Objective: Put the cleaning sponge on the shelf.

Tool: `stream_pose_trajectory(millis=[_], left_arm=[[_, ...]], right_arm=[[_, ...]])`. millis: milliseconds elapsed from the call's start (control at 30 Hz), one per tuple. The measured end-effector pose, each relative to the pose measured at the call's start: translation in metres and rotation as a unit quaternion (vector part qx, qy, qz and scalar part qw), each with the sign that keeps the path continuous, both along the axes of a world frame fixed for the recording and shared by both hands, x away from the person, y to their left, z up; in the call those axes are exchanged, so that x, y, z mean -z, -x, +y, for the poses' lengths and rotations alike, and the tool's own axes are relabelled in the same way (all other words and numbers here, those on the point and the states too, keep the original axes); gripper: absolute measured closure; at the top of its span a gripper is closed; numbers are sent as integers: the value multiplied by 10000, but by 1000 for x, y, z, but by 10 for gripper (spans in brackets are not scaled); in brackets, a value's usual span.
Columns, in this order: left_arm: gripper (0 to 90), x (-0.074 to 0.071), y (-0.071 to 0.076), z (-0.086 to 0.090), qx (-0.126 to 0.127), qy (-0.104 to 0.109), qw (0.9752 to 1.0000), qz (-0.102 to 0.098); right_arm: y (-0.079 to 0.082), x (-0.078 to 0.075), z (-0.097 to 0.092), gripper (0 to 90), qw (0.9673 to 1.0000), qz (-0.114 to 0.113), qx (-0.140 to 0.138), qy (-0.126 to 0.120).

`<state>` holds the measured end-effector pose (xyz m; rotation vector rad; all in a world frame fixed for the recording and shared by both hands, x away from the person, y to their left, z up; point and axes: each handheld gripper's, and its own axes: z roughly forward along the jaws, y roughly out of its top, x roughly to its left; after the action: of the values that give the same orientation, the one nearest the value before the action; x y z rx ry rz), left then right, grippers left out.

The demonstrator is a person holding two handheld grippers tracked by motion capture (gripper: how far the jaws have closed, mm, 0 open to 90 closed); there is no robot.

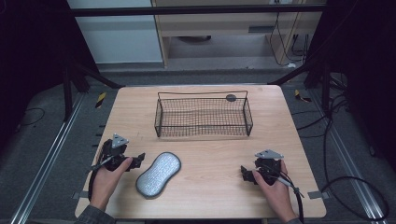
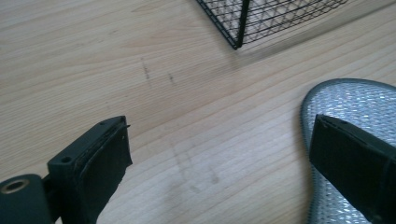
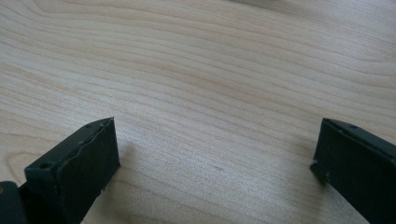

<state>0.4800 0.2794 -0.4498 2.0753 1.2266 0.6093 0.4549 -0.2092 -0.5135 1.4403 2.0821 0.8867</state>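
The left gripper (image 2: 219, 154), its jaws spread wide with nothing between them, hangs just beside the grey sponge (image 1: 159, 173), which lies in front of the wire basket (image 1: 203, 116), looks soft, light and squashy, and seems easiest to pinch across its thin middle.

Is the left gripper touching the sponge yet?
Cannot tell. In the left gripper view one open jaw of the left gripper overlaps the sponge, hiding any gap; the high view shows them very close, not plainly touching.
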Motion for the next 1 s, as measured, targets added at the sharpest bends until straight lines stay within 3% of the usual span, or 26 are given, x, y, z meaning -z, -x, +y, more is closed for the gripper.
stream_pose_trajectory(millis=[133, 300, 567, 667, 733, 900, 1000], left_arm=[[49, -3, 2, -7, 105, -23, 9999, 51], [49, -3, 4, -27, 477, -95, 9985, 270], [45, -4, 5, -44, 666, -189, 9967, 415], [44, -5, 3, -48, 739, -187, 9955, 554], [39, -5, 3, -51, 800, -66, 9947, 641], [38, -3, 2, -63, 913, -289, 9915, 878], [39, -5, 2, -67, 963, -441, 9903, 902]], right_arm=[[0, 0, 0, 4, 10000, 5, -3, -5], [0, 0, -1, 4, 10000, 15, -56, -11], [1, -1, -1, 4, 9999, 51, -70, -70], [1, -1, -1, 4, 9999, 47, -75, -57], [1, -1, -1, 4, 9999, 49, -75, -68], [1, 0, -2, 4, 9999, 14, -115, -20], [1, 0, -2, 4, 9999, 11, -118, -14]])
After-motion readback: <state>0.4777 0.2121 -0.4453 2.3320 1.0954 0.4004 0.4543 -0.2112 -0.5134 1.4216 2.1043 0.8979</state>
